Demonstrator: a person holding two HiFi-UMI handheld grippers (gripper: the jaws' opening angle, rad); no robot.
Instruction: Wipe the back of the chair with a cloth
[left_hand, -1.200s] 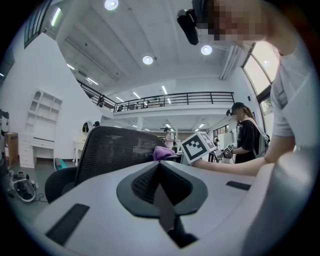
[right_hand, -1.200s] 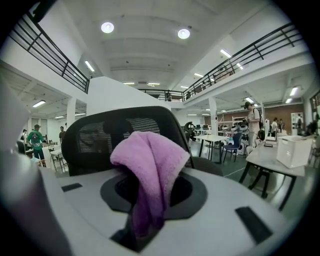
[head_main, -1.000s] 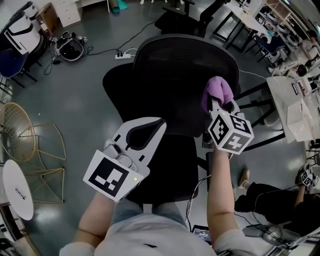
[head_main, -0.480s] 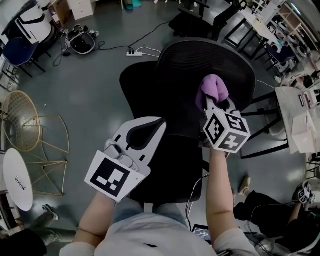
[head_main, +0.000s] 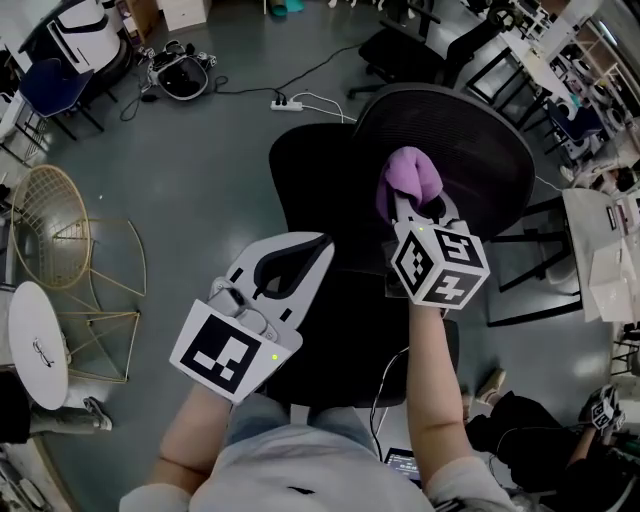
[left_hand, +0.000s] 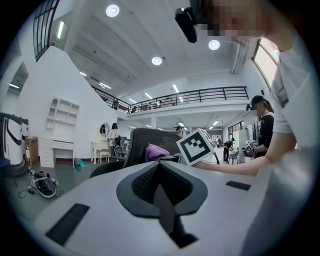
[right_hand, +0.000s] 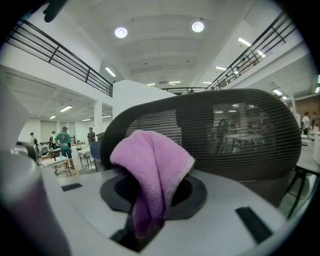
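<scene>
The grey floor (head_main: 190, 170) is lying open along the chair's left side, with gold wire chairs (head_main: 70, 260) and a round white table (head_main: 35, 355) standing well apart at the far left. A white desk (head_main: 600, 240) is crowding the right edge. The black mesh chair back (head_main: 460, 140) is curving wide across the right gripper view (right_hand: 240, 135). The left gripper (head_main: 290, 255) is hovering low beside the seat, its jaws pressed together on nothing (left_hand: 165, 200). The right gripper (head_main: 415, 205) is pinching a purple cloth (head_main: 408, 175), which is bunching up out of the jaws (right_hand: 150, 165) just before the mesh near the back's left edge; whether it is touching cannot be told.
</scene>
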